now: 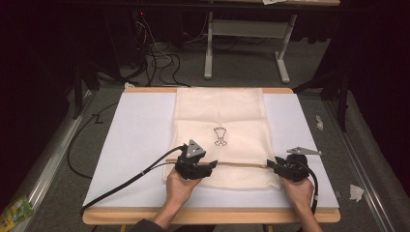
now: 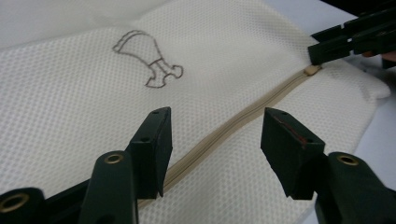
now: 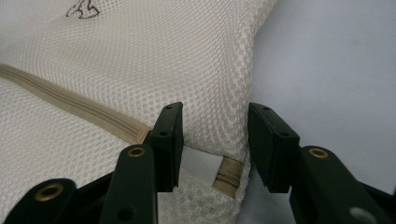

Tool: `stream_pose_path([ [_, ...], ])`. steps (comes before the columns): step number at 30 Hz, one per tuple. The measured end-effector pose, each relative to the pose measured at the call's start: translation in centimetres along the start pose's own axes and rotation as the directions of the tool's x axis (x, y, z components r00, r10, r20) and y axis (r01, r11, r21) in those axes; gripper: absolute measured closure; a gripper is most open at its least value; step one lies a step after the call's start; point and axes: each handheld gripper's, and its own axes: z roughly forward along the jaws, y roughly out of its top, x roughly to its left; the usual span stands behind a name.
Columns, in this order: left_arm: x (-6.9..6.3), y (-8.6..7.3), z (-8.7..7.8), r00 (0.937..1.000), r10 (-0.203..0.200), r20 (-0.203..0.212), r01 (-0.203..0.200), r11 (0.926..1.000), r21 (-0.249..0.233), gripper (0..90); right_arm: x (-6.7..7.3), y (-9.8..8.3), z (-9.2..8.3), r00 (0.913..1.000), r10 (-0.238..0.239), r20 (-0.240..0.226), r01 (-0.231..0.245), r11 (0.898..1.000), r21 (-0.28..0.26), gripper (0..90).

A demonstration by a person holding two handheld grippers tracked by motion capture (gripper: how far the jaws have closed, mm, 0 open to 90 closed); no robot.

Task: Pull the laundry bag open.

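Desk (image 1: 140,140): a white top with a wooden edge; grey floor around it, with loose cables at the far left.
Left hand (image 1: 179,186): comes in from the near edge and holds the left tool.
Left tool (image 1: 211,167): sits on the near left part of the mesh bag, with a grey three-cornered plate on top and a black cable trailing off to the near left. In the left gripper view its jaws are spread apart, one on each side of the zipper line, gripping nothing.
Mesh bag (image 1: 220,116): cream, lying flat at the middle of the desk, reaching from the far edge towards the near side.
Drawing (image 2: 147,58): a dark outline printed on the bag, far of the zipper.
Zipper (image 2: 233,128): a beige strip running left to right across the near part of the bag, between the two tools.
Right tool (image 1: 270,165): at the bag's near right edge, at the zipper's right end. In the right gripper view its jaws stand apart over the bag's edge, where a short beige tab (image 3: 229,177) shows; nothing is clamped.
Right hand (image 1: 298,189): holds the right tool from the near side.
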Motion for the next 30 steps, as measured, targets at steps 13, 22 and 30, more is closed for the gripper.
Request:
stream_pose_path([
  [13, -2.7, 2.2, 3.8, 0.9944, 0.073, 0.076, -0.078, 0.9951, 0.061, 43.4, 1.3, 0.6, 0.0, 0.9924, -0.115, 0.043, 0.113, 0.993, 0.041, 84.7],
  [22, -3.9, 3.1, 6.0, 0.9886, 0.083, 0.125, -0.092, 0.9935, 0.067, 51.5, 1.3, 1.1, -0.8, 0.9927, -0.119, 0.018, 0.119, 0.993, 0.006, 85.8],
  [30, -6.2, 3.5, 8.7, 0.9777, 0.083, 0.193, -0.102, 0.9907, 0.091, 55.5, 1.4, 1.8, -1.7, 0.9928, -0.120, -0.004, 0.120, 0.993, -0.021, 86.1],
])
